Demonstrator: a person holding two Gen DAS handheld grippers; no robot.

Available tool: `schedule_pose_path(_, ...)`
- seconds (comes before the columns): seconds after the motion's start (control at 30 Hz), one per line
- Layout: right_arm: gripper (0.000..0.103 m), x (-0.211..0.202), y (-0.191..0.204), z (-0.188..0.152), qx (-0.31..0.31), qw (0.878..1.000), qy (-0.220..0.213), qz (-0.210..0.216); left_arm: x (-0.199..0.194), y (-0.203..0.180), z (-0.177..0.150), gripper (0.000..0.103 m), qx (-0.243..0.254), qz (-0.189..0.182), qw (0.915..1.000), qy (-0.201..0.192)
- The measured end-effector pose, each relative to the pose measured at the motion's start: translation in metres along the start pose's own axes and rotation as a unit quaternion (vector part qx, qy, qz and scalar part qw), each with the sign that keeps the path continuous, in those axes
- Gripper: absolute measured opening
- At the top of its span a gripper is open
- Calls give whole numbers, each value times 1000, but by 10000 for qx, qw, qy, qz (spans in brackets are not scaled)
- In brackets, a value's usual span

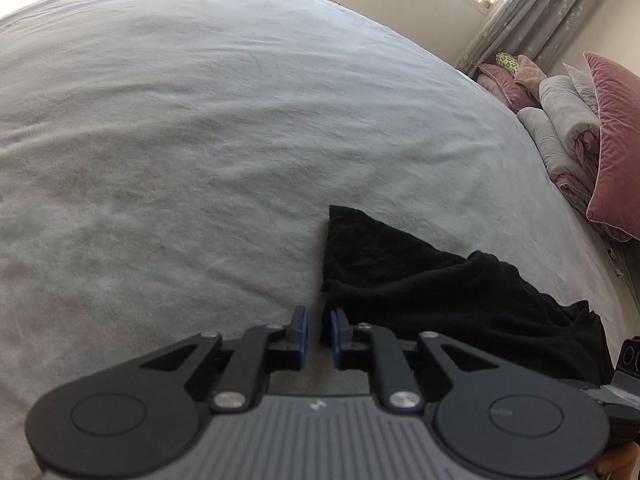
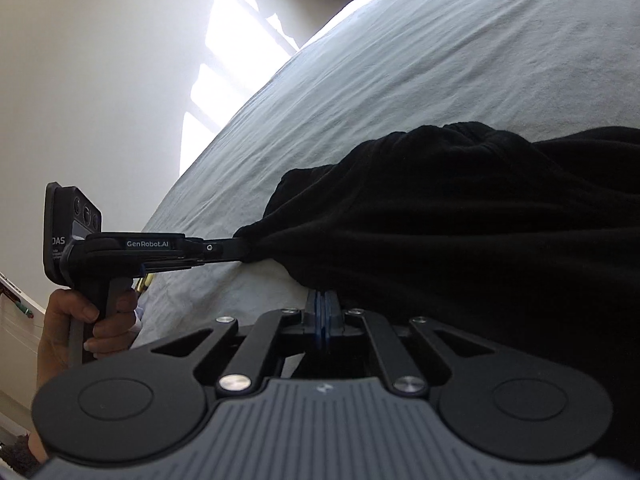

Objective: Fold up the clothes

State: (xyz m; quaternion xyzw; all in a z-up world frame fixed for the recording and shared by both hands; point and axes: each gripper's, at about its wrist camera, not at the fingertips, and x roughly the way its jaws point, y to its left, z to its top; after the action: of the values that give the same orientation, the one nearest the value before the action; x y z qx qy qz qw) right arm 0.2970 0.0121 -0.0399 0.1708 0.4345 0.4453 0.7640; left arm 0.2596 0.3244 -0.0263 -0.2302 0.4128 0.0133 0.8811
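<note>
Black soft knit garment (image 2: 460, 220) lies bunched on pale grey bedsheet (image 1: 200, 140) — limp, light, likely to sag. Left gripper (image 1: 319, 330): fingers slightly parted, empty, cloth just right of them. Right gripper (image 2: 322, 308): pressed together at the hem — whether it pinches cloth, cannot tell. Grip corners.

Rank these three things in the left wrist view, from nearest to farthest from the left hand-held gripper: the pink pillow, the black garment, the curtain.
From the left hand-held gripper:
1. Black garment, just ahead and to the right on the bed.
2. Pink pillow, at the right edge, past the garment.
3. Curtain, upper right, under the window behind the bedding pile.
</note>
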Motion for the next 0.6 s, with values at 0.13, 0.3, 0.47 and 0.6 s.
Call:
schedule_pose_path(0.13,12,2,3,-3,-89,9999,87,61,7,3,15,55,-327,-225,9984,-414)
schedule_pose_path(0.3,13,-3,-2,-4,34,9998,-134,127,33,6,27,58,-486,-482,9954,-664)
schedule_pose_path(0.47,24,-9,-11,-5,163,9990,-408,93,33,33,19,64,-1056,-1342,9809,-929)
schedule_pose_path(0.6,34,-21,-18,-1,301,9964,-791,4,37,35,14,51,-873,-1461,9791,-1117)
